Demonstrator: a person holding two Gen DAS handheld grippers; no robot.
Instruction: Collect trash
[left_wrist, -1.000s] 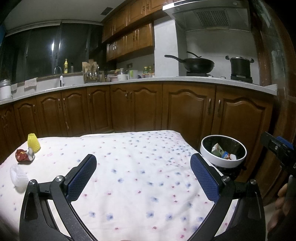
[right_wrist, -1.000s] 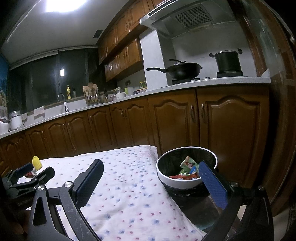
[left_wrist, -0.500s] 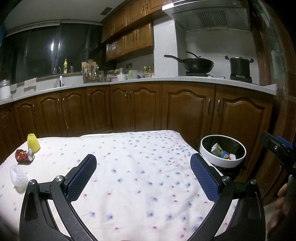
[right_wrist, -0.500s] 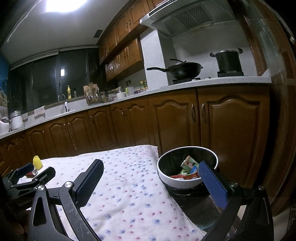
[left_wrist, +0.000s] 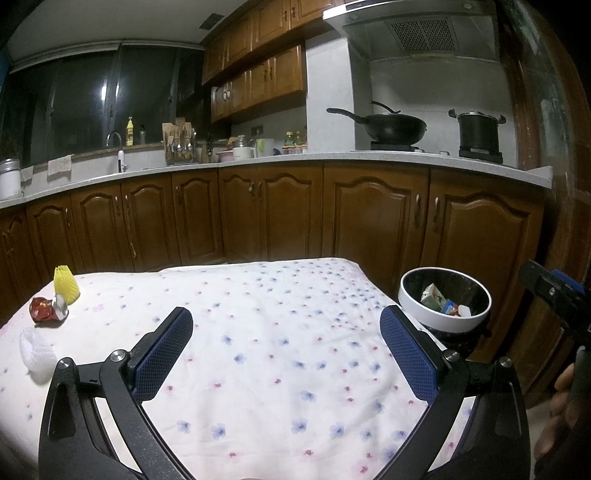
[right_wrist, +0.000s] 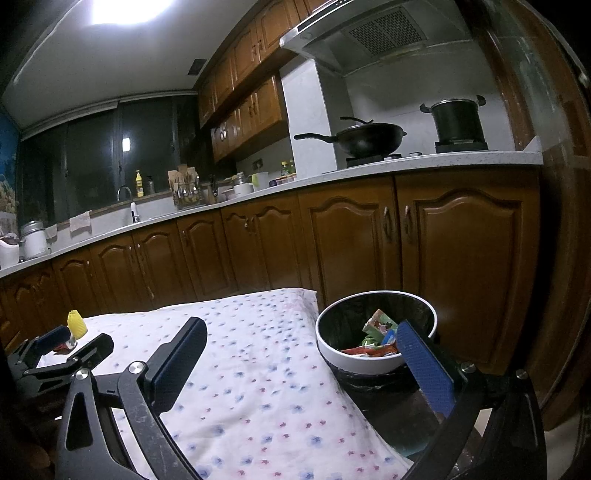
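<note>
In the left wrist view my left gripper is open and empty above the flowered tablecloth. Far left on the cloth lie a yellow foam net, a crumpled red wrapper and a white foam net. A white-rimmed trash bin with wrappers inside stands on the floor off the table's right edge. In the right wrist view my right gripper is open and empty, its right finger over the bin. The yellow net shows at far left behind the left gripper.
Brown kitchen cabinets and a countertop run behind the table. A wok and a pot sit on the stove. The right gripper's fingertips show at the right edge of the left wrist view.
Both grippers stay open and nearly still. The right wrist view has drifted slightly, so the bin sits a little farther under the right finger.
</note>
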